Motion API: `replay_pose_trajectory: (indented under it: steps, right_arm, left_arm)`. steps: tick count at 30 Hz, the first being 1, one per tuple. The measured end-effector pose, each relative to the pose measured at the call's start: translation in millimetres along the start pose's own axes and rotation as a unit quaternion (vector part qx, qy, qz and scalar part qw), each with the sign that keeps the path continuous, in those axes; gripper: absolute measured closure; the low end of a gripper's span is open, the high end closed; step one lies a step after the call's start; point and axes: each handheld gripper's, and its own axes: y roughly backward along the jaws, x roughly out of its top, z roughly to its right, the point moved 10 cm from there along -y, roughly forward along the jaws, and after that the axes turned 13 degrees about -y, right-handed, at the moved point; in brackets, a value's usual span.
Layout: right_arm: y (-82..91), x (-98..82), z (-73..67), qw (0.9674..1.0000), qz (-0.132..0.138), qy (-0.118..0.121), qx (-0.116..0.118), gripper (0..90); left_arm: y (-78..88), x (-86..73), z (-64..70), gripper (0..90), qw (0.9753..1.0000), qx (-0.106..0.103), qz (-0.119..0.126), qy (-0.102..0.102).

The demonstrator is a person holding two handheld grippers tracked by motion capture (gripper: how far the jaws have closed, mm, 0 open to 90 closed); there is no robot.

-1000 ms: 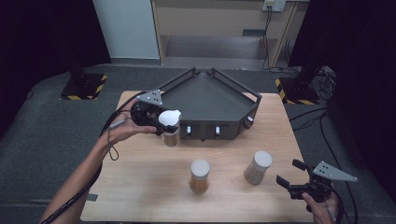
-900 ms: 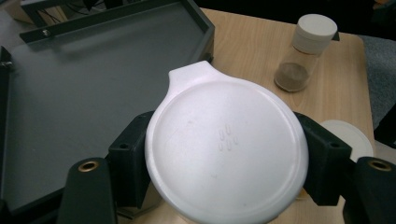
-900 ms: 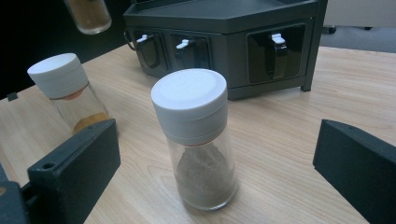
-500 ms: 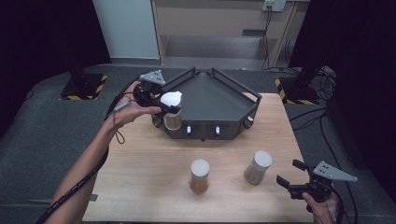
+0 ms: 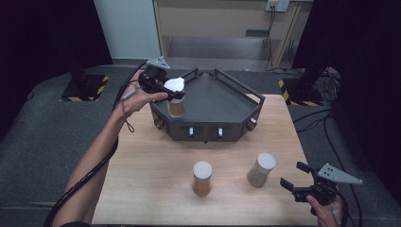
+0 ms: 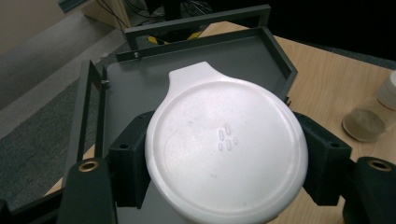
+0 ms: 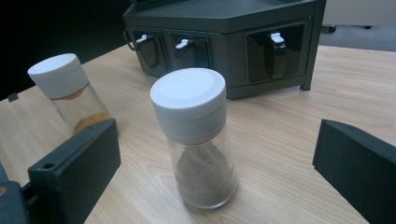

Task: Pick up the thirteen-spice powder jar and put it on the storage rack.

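White-capped and glass-bodied, the jar holds a brownish spice and hangs over the left front corner of the dark rack, pinched at its cap by the left gripper. From the left gripper view the cap is a smooth disc with a small flip tab, both pads pressing its sides. To seat it well, I judge the hand should clear the rack's rail, keep the jar upright, lower it flat onto the tray, and only then let go. On the table, well apart, two more jars wait; the right gripper hovers near the grey-filled one, jaws spread wide.
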Motion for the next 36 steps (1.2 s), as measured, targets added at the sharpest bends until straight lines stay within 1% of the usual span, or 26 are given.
replay_pose_trajectory:
  steps: [2, 4, 8, 9, 15, 18, 22, 25, 36]
  right_arm:
    - [0.1, 0.0, 0.0, 1.0, 0.0, 0.0, 0.0, 1.3]
    - [0.4, -0.1, 0.2, 1.0, 0.001, -0.001, 0.001, 1.3]
    - [0.0, -0.2, 0.1, 1.0, 0.0, -0.001, 0.001, 1.3]
    - [0.1, -0.1, -0.2, 1.0, 0.0, 0.0, 0.001, 1.3]
    - [0.7, -0.1, 0.1, 1.0, 0.001, -0.001, 0.001, 1.3]
    - [0.4, -0.3, 0.4, 1.0, 0.0, -0.001, 0.001, 1.4]
    - [0.7, -0.3, 0.3, 1.0, 0.001, -0.001, 0.0, 1.4]
    - [0.7, -0.4, 0.6, 1.0, 0.001, -0.002, 0.0, 1.5]
    - [0.6, -0.8, 1.4, 1.0, 0.0, -0.006, 0.0, 1.7]
  left_arm:
    - [-2.7, 0.3, -2.7, 29.4, 0.9999, 0.008, 0.0, 0.009]
    - [-5.4, 1.0, -4.9, 29.4, 0.9998, 0.016, -0.004, 0.013]
    - [-12.4, -0.2, -9.6, 29.4, 0.999, 0.028, -0.013, 0.032]
    - [-15.8, -1.1, -11.5, 29.4, 0.9986, 0.035, -0.015, 0.036]
    - [-22.7, -4.4, -15.6, 29.4, 0.9977, 0.046, -0.017, 0.046]
    - [-26.4, -5.3, -17.4, 29.4, 0.9973, 0.051, -0.021, 0.048]
    - [-30.3, -7.8, -19.8, 29.4, 0.9967, 0.055, -0.02, 0.055]
    - [-34.4, -11.0, -20.9, 29.4, 0.9964, 0.056, -0.021, 0.06]
    - [-45.7, -17.8, -21.0, 29.4, 0.9959, 0.057, -0.032, 0.062]
